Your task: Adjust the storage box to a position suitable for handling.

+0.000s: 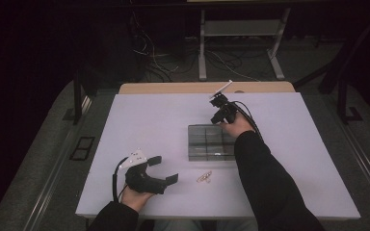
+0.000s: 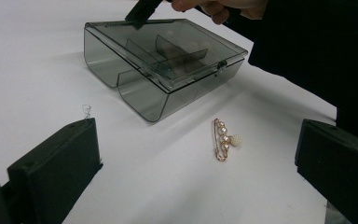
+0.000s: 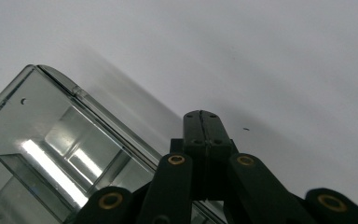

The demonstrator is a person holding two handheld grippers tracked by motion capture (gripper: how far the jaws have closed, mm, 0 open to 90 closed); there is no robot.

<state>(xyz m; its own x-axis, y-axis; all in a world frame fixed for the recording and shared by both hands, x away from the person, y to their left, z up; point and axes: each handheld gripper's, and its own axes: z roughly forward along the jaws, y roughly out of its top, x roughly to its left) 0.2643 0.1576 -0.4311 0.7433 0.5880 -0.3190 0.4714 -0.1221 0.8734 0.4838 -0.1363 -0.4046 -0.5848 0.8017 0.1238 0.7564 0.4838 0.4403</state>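
A smoky clear compartment box [image 1: 211, 142] lies closed in the middle of the white table [image 1: 139, 120], its latch facing the near side. A gold pin with pearls [image 1: 204, 177] lies just in front of it. My left gripper [image 1: 164, 169] rests near the front edge, open, its jaws standing wide apart and pointing at the pin [image 2: 223, 140] and the box [image 2: 168, 70]. My right gripper [image 1: 218, 118] is shut with nothing between its jaws, its tip [image 3: 201, 128] down at the far edge of the box [image 3: 51, 154] lid. The right sleeve [image 1: 265, 183] reaches over the box's right end.
A tiny curl of wire [image 2: 86, 109] lies on the table left of the box. Behind the table is a wooden top [image 1: 173, 88]. Beyond it are floor cables [image 1: 164, 62] and a metal stand [image 1: 241, 43]. Bare white surface spreads left and right of the box.
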